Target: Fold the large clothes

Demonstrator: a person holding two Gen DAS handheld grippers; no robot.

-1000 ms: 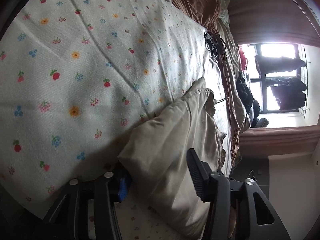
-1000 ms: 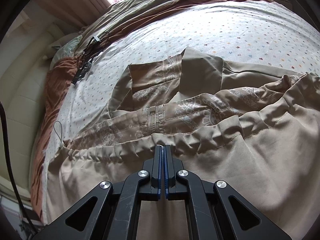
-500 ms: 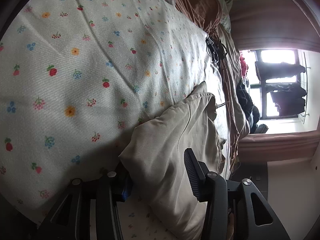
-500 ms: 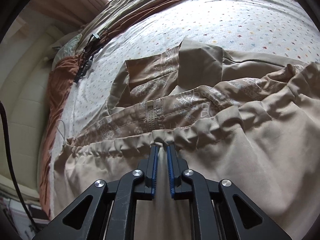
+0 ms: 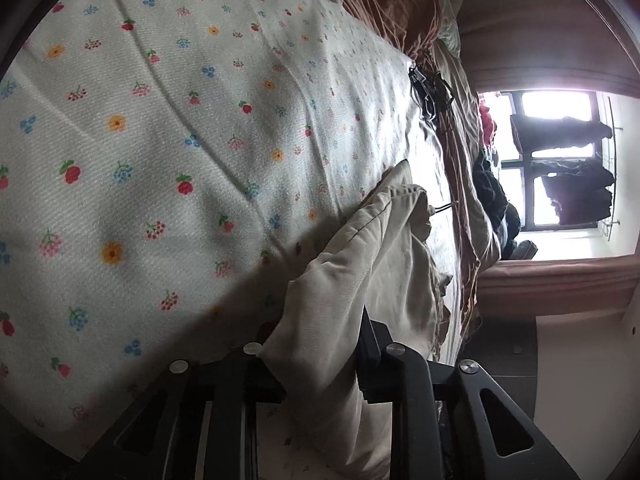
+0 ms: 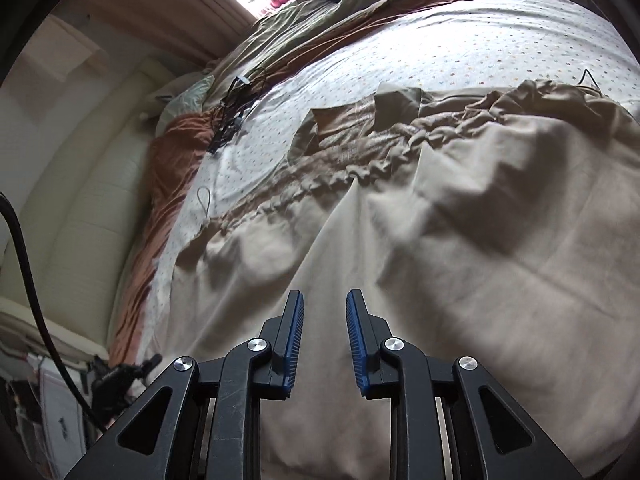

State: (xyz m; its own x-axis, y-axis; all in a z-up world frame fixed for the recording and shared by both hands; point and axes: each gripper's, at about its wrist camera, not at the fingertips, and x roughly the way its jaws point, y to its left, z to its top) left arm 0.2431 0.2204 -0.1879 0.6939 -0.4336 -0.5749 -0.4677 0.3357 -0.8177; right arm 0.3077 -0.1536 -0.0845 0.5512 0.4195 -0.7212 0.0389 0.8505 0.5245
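A large beige garment [image 6: 460, 240] with a gathered waistband [image 6: 360, 172] and patterned lining lies spread on the flowered bedsheet [image 6: 460, 40]. In the left wrist view a thick fold of the beige garment [image 5: 372, 264] runs between the jaws of my left gripper [image 5: 320, 340]. Those jaws are closing, and the pads press on the fold from both sides. My right gripper [image 6: 325, 296] hovers over the garment's plain cloth, well back from the waistband. It is open, with nothing between its blue pads.
The flowered sheet [image 5: 160, 140] covers most of the bed. A rumpled brown blanket [image 6: 172, 152] and a tangle of black cords [image 6: 232, 120] lie along its far side by a cream headboard [image 6: 72, 220]. A window [image 5: 560, 160] with hanging clothes is beyond.
My right gripper let go of the waistband, opened, and drew back and up from it. The left jaws narrowed onto the fold of beige cloth without the hand shifting.
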